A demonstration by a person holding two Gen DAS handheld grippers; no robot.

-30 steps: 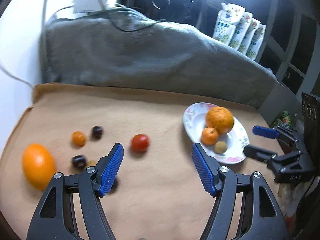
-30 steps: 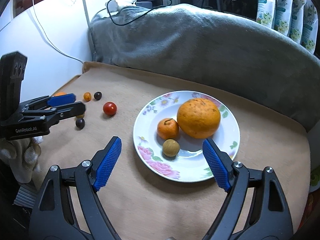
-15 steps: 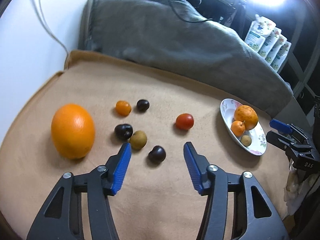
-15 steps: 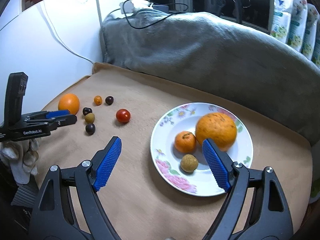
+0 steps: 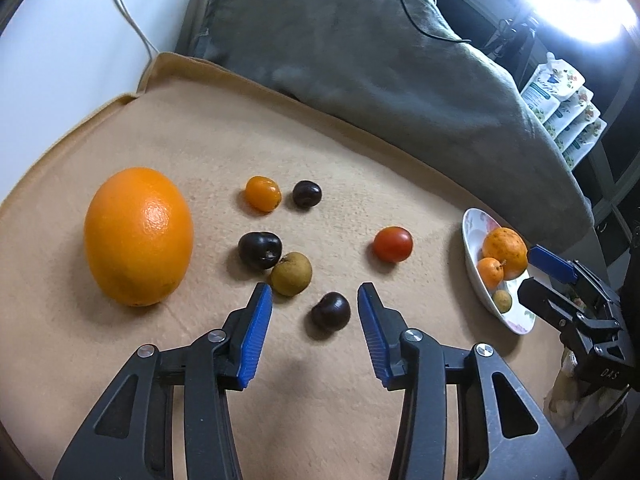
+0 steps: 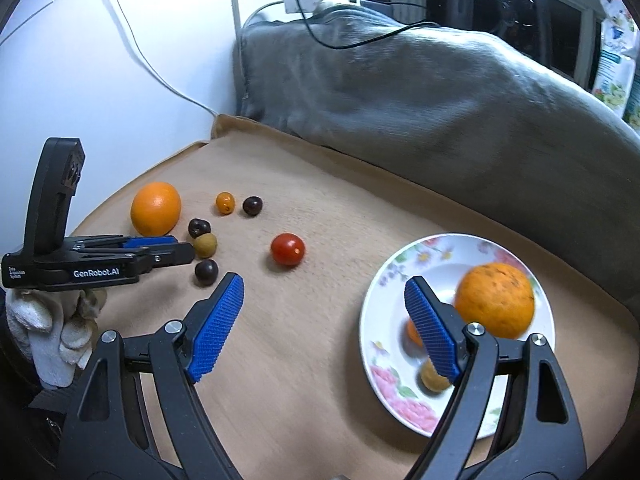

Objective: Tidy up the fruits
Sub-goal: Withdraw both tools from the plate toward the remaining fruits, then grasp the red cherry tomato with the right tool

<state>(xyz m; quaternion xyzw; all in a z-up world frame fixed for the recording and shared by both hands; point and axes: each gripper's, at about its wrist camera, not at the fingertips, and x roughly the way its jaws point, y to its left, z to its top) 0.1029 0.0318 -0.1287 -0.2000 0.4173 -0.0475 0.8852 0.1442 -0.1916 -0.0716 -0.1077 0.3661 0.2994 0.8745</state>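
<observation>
The left gripper (image 5: pixel 315 313) had its jaws closing around the near dark cherry (image 5: pixel 330 310), probably untouched; centring first mattered. The right gripper (image 6: pixel 324 300) stayed apart, empty.

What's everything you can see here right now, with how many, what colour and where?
large orange: 1, orange, far left on tan cloth
kumquat: 1, orange, behind the group
dark cherries: 3, near-black; nearest lies between the closing left jaws, untouched
longan: 1, olive-brown, beside a cherry
cherry tomato: 1, red, mid-cloth
plate: 1, white floral, right; holds three fruits
grey blanket: 1, behind
pouches: several, white, back right
left gripper: blue pads
right gripper: open, empty
</observation>
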